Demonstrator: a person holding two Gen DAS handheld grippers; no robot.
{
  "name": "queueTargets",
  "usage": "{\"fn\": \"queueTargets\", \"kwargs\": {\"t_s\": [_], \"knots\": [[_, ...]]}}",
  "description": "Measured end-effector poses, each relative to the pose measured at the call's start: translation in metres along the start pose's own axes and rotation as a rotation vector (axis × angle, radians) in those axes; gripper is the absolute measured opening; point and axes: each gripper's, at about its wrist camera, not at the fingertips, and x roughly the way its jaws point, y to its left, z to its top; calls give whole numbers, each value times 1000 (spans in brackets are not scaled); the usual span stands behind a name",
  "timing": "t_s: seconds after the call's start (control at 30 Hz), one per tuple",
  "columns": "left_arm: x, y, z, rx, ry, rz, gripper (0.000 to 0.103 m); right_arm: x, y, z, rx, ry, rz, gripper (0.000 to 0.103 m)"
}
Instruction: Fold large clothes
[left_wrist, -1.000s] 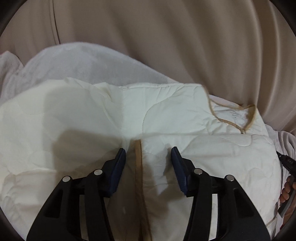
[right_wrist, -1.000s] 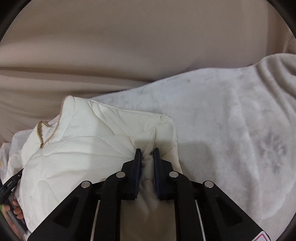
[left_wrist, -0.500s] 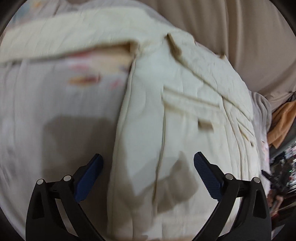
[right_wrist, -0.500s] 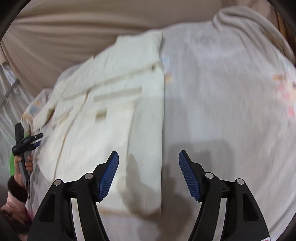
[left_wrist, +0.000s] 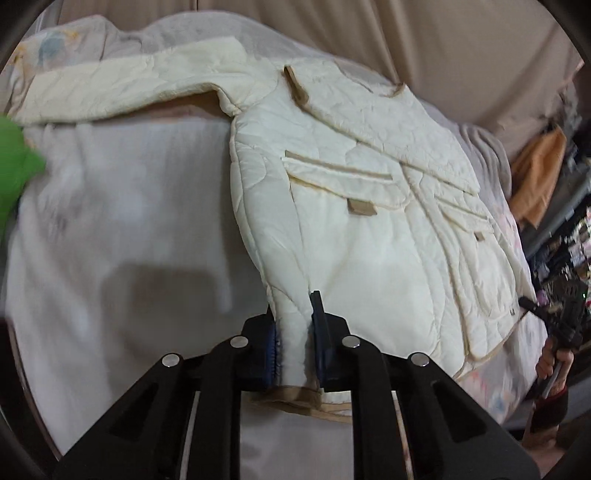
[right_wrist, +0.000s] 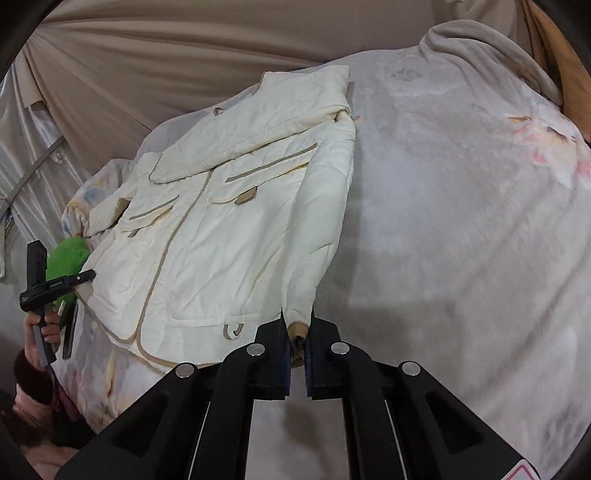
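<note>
1. A cream quilted jacket (left_wrist: 354, 236) lies front-up on a pale plush blanket (left_wrist: 122, 229) spread over a bed, tan-trimmed pocket flaps showing.
2. Its long axis runs from the hem near the cameras up to the collar at the far end, close to the beige curtain (left_wrist: 461, 44).
3. The left gripper (left_wrist: 295, 332) is clamped tight on the jacket's near corner, a fold of cream fabric pinched between its blue pads just above the tan hem binding.
4. The right gripper (right_wrist: 296, 341) is likewise closed, nipping the tan-edged cuff of the sleeve (right_wrist: 321, 206) that lies straight down the jacket's side.
5. Only the left wrist view shows the other sleeve (left_wrist: 122, 86) stretched out sideways across the blanket, away from the body.
6. Only the right wrist view shows one more sleeve-like fold laid diagonally across the chest, and a drawcord loop at the hem.
7. Each view catches the opposite hand on its gripper's handle: the right hand (left_wrist: 554, 362) at the left view's edge, the left hand (right_wrist: 40, 332) at the right view's edge.
8. A green soft object (right_wrist: 68, 254) sits by the jacket's far side; an orange cloth (left_wrist: 535, 181) hangs beyond the bed.
9. The blanket around the jacket lies open.
</note>
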Motion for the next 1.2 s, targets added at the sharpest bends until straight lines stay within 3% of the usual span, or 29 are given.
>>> {"fn": "queueTargets", "kwargs": {"t_s": [0.07,0.17,0.23,0.3,0.37,0.47,0.53,0.63,0.77,0.87,0.93,0.97,1.1,1.2], "knots": [[-4,-7,-34,31,60,19,18,-6,-13,-30,16,54,-25,7],[-36,-13,-45,37,-24,65,21,-14,-27,-49,43,101,-96,24],[-71,-19,-25,45,-158,59,30,-35,-28,-28,43,26,-125,28],[-92,-34,5,98,-264,55,50,-57,-20,15,7,-112,-125,28],[-94,-54,45,157,-338,62,51,-59,-6,66,-42,-204,-81,28],[-61,-86,112,227,-382,12,51,-23,15,145,-114,-243,3,24],[-25,-104,152,248,-371,-16,51,19,26,192,-136,-230,35,23],[45,-136,208,287,-301,-61,51,100,40,258,-145,-194,6,16],[150,-173,259,305,-157,-106,51,193,48,304,-153,-95,-51,10],[211,-184,270,305,-87,-36,51,241,56,316,-191,-29,-48,9],[241,-177,275,290,-50,0,51,263,53,324,-217,-8,-102,0],[249,-170,276,275,-58,6,51,268,43,330,-193,-20,-143,0],[231,-136,284,187,-120,0,51,241,6,339,-2,-141,-147,0],[197,-98,288,106,-185,53,51,236,21,327,-100,-102,-57,5]]}}
